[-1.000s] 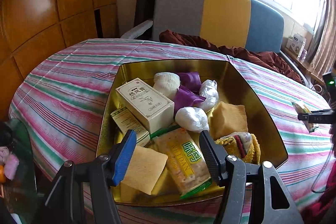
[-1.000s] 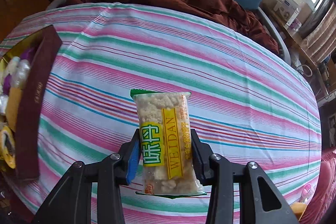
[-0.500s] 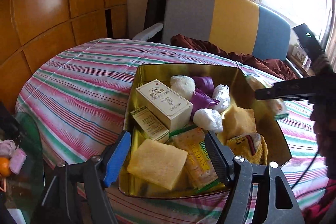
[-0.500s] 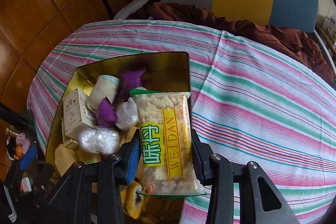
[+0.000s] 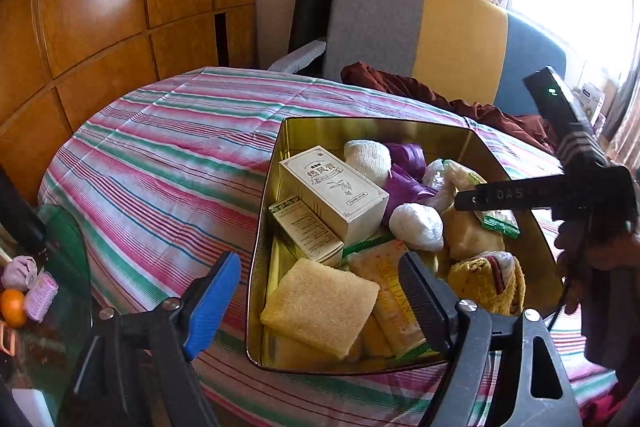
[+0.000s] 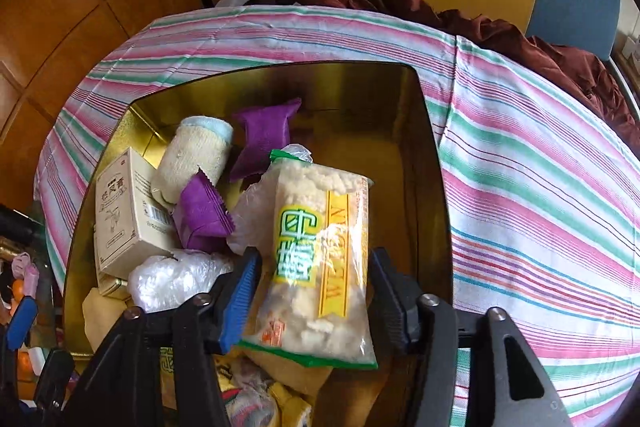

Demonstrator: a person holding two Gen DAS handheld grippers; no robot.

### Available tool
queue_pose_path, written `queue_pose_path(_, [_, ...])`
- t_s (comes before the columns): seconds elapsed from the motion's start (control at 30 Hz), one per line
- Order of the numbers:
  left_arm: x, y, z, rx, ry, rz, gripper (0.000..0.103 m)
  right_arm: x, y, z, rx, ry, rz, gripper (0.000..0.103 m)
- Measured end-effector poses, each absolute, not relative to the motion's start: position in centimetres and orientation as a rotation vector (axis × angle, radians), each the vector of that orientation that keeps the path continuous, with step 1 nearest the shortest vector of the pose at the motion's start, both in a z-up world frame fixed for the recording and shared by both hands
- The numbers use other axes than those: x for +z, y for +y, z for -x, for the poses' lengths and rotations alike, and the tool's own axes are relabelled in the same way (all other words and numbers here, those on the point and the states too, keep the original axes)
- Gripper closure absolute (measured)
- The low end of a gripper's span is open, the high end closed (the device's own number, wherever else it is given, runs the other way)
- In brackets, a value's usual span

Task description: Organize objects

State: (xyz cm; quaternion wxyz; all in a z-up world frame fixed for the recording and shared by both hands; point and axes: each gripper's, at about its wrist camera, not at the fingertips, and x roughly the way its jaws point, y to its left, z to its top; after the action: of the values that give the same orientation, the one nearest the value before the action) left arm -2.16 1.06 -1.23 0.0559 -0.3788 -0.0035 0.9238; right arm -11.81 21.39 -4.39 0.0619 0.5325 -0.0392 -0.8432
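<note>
A gold tin box [image 5: 362,127] [image 6: 424,163] stands on the striped tablecloth, full of small items: cream cartons [image 5: 334,193], purple sachets [image 6: 204,213], white wrapped bundles, yellow sponges [image 5: 320,305]. My right gripper [image 6: 314,293] is over the box with its jaws parted; the yellow "WEIDAN" rice-cracker packet [image 6: 320,255] lies between them, tilted, on the items in the box. The right gripper also shows in the left wrist view [image 5: 460,201]. My left gripper [image 5: 320,295] is open and empty at the box's near edge.
A round table with a pink, green and white striped cloth [image 5: 160,163]. A grey, yellow and blue chair [image 5: 440,35] with a maroon cloth behind it. A glass side table [image 5: 44,287] with small items at the left. Wood panelling at the back.
My right gripper carried the cracker packet left from over the tablecloth to over the box, lowered it and opened its jaws. The left gripper drew back and left a little.
</note>
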Motion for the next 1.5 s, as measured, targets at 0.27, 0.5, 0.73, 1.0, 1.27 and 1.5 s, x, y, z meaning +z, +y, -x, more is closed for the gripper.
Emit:
queue_pose_path(0.27, [-0.5, 2.0, 1.2, 2.821, 0.021, 1.107, 0.005, -1.6, 23.0, 7.5, -2.699, -0.121, -1.446, 0.041])
queue_pose_path(0.5, [0.1, 2.7, 0.1, 2.841, 0.014, 1.082, 0.0, -0.7, 23.3, 2.6, -2.87, -0.063, -1.343, 0.041])
queue_pose_path(0.73, [0.3, 3.5, -1.4, 2.87, 0.032, 1.066, 0.0, -1.2, 23.4, -0.7, -2.953, -0.077, -1.314, 0.041])
queue_pose_path(1.0, [0.4, 3.8, -2.1, 2.866, 0.048, 1.072, 0.0, -1.5, 22.2, -1.9, -2.953, -0.036, -1.292, 0.041])
queue_pose_path(1.27, [0.7, 3.6, -2.6, 2.881, 0.038, 1.04, 0.0, -1.3, 20.9, -2.3, -2.946, 0.006, -1.261, 0.041])
queue_pose_path(1.5, [0.8, 3.4, -2.5, 2.88, 0.032, 1.043, 0.0, -1.2, 20.8, -2.2, -2.946, 0.012, -1.261, 0.041])
